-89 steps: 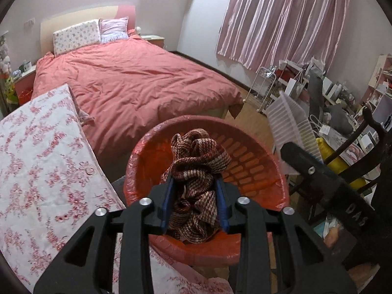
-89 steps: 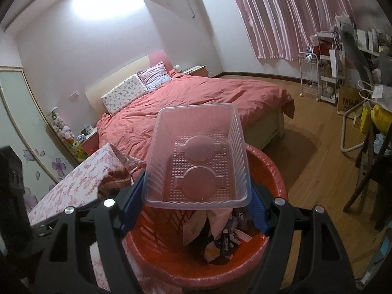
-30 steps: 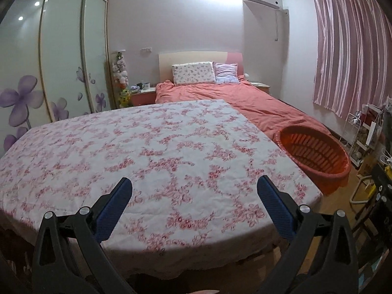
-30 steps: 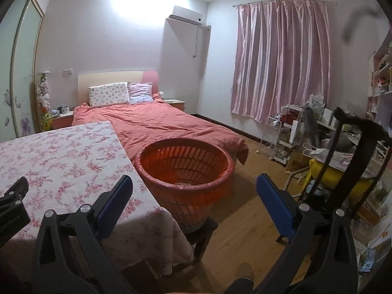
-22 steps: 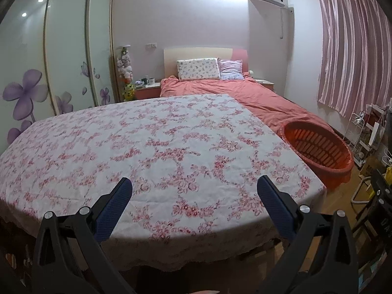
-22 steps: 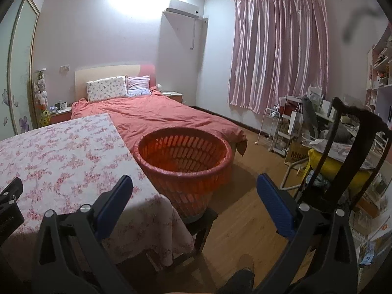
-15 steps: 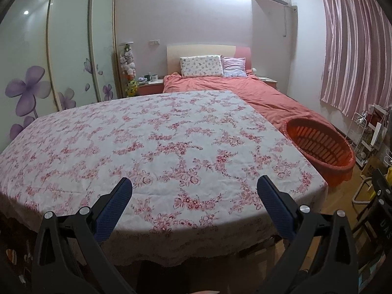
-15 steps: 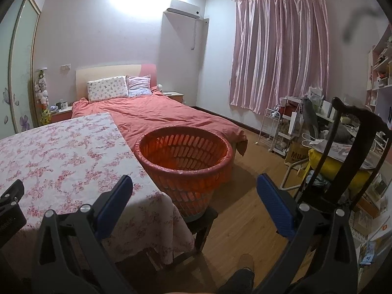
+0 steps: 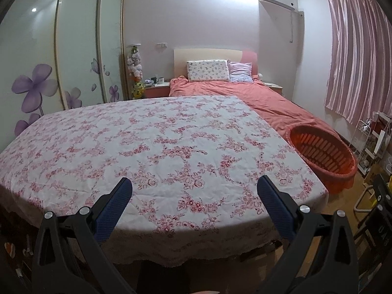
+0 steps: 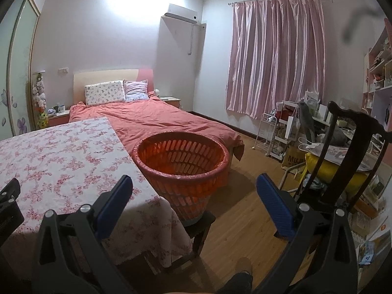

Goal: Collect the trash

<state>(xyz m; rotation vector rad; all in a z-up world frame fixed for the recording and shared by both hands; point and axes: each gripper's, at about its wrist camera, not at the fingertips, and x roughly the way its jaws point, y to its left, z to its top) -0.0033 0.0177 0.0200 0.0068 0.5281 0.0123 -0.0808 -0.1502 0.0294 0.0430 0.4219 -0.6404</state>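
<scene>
A round red basket with a red liner stands on a dark stool beside the table's right edge; it also shows in the left wrist view. Its contents are hidden from here. My left gripper is open and empty, held back from the near edge of the table with the floral cloth. My right gripper is open and empty, a short way back from the basket.
A bed with a red cover lies behind the table and basket. A dark wooden chair with a yellow cushion stands at the right. A wire rack and cluttered shelves line the right wall below pink curtains. Wardrobe doors stand at the left.
Three seconds ago my left gripper held a knitted cloth and my right a clear plastic tray over the basket. Both are now open and empty and have drawn back from the table and basket.
</scene>
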